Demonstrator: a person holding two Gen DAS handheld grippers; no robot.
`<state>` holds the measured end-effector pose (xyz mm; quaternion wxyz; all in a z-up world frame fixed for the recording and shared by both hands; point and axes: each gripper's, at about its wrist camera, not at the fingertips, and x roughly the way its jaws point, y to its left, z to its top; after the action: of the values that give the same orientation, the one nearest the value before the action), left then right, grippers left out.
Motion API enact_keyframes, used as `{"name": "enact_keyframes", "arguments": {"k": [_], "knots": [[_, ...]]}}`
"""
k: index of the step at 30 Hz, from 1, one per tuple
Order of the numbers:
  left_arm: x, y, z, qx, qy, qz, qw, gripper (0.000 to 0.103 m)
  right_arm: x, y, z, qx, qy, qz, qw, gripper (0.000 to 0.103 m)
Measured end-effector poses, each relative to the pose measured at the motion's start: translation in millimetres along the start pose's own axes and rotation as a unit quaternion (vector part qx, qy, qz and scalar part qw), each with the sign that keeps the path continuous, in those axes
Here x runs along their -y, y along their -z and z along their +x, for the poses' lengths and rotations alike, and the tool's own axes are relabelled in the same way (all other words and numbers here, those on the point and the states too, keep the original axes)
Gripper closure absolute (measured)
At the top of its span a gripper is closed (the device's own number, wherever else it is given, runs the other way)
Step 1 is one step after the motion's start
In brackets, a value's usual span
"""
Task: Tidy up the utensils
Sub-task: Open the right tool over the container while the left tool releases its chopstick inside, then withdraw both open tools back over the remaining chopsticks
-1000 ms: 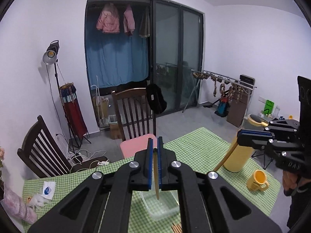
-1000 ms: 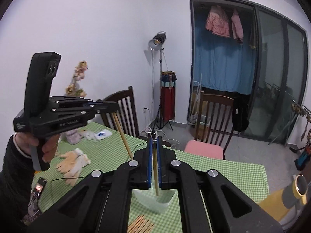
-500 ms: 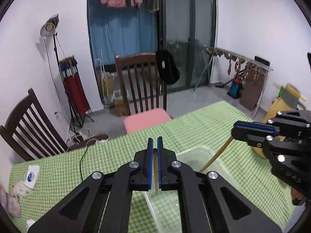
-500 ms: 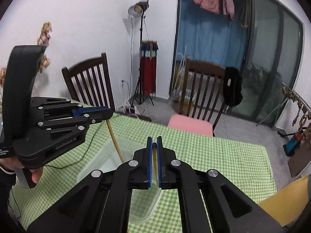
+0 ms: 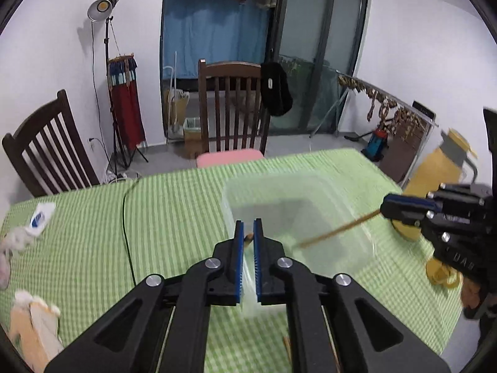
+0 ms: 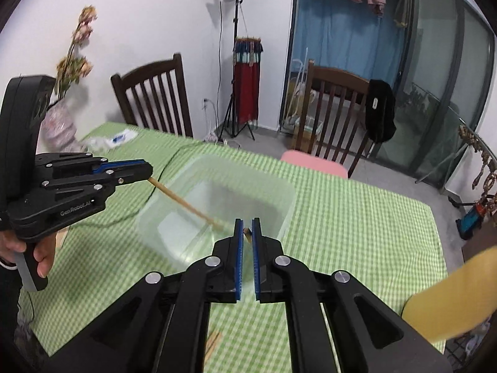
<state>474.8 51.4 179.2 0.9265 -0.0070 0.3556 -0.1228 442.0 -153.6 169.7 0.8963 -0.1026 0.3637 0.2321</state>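
Note:
A clear plastic container (image 5: 279,183) (image 6: 248,161) stands on the green checked tablecloth under both grippers. My left gripper (image 5: 248,222) (image 6: 146,171) pinches one end of a wooden chopstick (image 6: 186,203), which slants down into the container. From the right, my right gripper (image 6: 247,220) (image 5: 386,209) grips a second chopstick (image 5: 338,228) that also points into the container. Both pairs of jaws are beginning to open, with a chopstick end still between the pads of each. Only a short stub of each chopstick shows in its own wrist view.
More loose chopsticks (image 6: 214,342) lie on the cloth near the front edge. A yellow jug (image 5: 441,168) and a yellow mug (image 5: 441,275) stand at the right end. Gloves (image 5: 31,320) and a black cable (image 5: 125,217) lie to the left. Wooden chairs (image 5: 230,108) stand behind the table.
Both grippers have come down from high above the table to just over the container. The chopsticks have swung from hanging below the pads to pointing forward into it.

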Motion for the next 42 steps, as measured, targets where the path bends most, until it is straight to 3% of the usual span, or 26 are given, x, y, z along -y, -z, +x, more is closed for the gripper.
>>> {"name": "enact_keyframes", "arguments": {"k": [1,4,6,8,9,13,21,26,31,37,42], "knots": [[2.0,8.8,-0.5,-0.008,0.004,0.000,1.0000,0.096,-1.5,3.5,0.5,-0.005,0.000,0.001,1.000,0.097],[0.9,24.8,-7.4,-0.021,0.015,-0.020,0.9995,0.075,-4.1,15.6,-6.1,-0.011,-0.003,0.017,1.000,0.096],[-1.0,37.8,-23.4,-0.008,0.028,-0.041,0.9987,0.073,-6.2,21.4,-17.9,-0.003,-0.009,0.024,1.000,0.090],[-2.0,45.7,-35.0,-0.005,0.029,-0.042,0.9987,0.072,-9.5,27.0,-32.0,0.009,-0.008,0.022,1.000,0.068],[-1.7,50.7,-43.7,-0.003,0.029,-0.042,0.9987,0.070,-10.9,28.9,-39.0,0.016,-0.006,0.021,1.000,0.062],[-4.1,71.9,-82.9,0.023,0.028,-0.046,0.9983,0.047,-21.9,43.5,-69.6,0.036,-0.002,0.014,0.999,0.054],[4.4,135.3,-148.8,0.062,0.009,-0.035,0.9975,0.034,-27.0,92.0,-111.6,0.073,0.013,0.033,0.997,0.043],[0.0,169.1,-168.6,0.067,-0.006,-0.032,0.9972,0.026,-16.4,126.5,-123.1,0.076,0.033,0.062,0.995,0.040],[0.0,178.2,-184.5,0.093,-0.033,-0.032,0.9946,0.018,-3.6,151.6,-135.2,0.080,0.061,0.089,0.991,0.036],[14.7,181.8,-201.7,0.129,-0.046,-0.018,0.9904,0.008,-11.9,168.1,-157.3,0.122,0.092,0.090,0.984,0.021],[32.0,195.1,-204.1,0.152,-0.068,0.000,0.9861,0.008,-30.5,183.3,-164.0,0.149,0.130,0.073,0.977,0.017]]}}
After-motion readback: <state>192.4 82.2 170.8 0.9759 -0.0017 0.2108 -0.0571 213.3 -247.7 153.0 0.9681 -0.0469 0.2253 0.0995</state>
